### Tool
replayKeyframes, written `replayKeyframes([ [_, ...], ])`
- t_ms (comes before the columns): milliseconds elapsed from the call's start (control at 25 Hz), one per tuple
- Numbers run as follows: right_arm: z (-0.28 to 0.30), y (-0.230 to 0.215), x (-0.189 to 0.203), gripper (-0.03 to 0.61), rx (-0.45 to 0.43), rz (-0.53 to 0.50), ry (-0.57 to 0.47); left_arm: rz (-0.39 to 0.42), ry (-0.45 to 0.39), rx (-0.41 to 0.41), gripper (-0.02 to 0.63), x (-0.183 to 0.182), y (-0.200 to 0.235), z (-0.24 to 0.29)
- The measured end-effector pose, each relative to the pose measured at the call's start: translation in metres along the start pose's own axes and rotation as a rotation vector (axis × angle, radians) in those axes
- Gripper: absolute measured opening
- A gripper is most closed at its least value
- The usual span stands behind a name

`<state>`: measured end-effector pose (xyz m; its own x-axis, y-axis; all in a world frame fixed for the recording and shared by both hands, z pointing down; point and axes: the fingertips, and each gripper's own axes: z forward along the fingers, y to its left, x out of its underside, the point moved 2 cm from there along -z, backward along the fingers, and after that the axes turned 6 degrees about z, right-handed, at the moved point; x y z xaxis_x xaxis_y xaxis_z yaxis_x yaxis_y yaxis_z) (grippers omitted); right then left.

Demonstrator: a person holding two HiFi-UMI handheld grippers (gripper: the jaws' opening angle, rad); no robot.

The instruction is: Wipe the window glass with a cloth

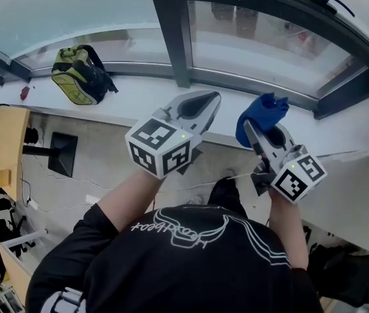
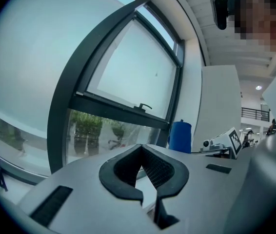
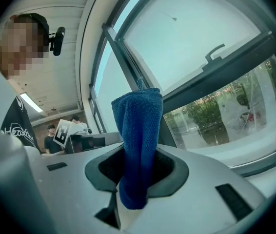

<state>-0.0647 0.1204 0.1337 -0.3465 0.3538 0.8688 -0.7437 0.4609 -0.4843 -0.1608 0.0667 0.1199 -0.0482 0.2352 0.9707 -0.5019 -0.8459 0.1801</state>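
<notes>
My right gripper (image 1: 257, 134) is clamped on the blue cloth (image 1: 263, 113), bunched end aimed at the window glass (image 1: 256, 41) for wiping, my left gripper (image 1: 207, 100) spare alongside, jaws together on nothing.

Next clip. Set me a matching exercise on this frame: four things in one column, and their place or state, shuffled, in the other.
Things:
1. left claw
2. right claw
3. backpack
4. window handle

Place or state:
A. lying on the white sill
B. shut on the blue cloth
C. on the dark window frame
D. shut, holding nothing

Pairs: 1-D, 2-B, 3-A, 4-C
</notes>
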Motion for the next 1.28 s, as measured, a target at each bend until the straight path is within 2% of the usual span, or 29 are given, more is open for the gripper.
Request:
replayKeyframes([
  [320,0.057,-0.092,-0.036,0.094,-0.118,0.014,0.069,-0.015,-0.024,-0.207,0.003,-0.011,0.056,0.074],
  [440,0.071,-0.119,-0.044,0.094,-0.154,0.029,0.090,-0.015,-0.032,-0.263,0.003,-0.012,0.067,0.094],
  [560,0.097,-0.143,-0.044,0.094,-0.169,0.056,0.104,-0.054,-0.024,-0.304,0.003,-0.006,0.086,0.106],
  [880,0.207,-0.153,-0.022,0.094,-0.169,-0.038,0.125,-0.122,-0.025,-0.376,0.003,0.027,0.155,0.085],
  [1080,0.280,-0.164,-0.022,0.094,-0.132,-0.099,0.097,-0.134,-0.034,-0.400,0.003,0.040,0.201,0.074],
  [1280,0.333,-0.175,-0.028,0.094,-0.085,-0.150,0.067,-0.108,-0.013,-0.394,0.003,0.045,0.220,0.071],
])
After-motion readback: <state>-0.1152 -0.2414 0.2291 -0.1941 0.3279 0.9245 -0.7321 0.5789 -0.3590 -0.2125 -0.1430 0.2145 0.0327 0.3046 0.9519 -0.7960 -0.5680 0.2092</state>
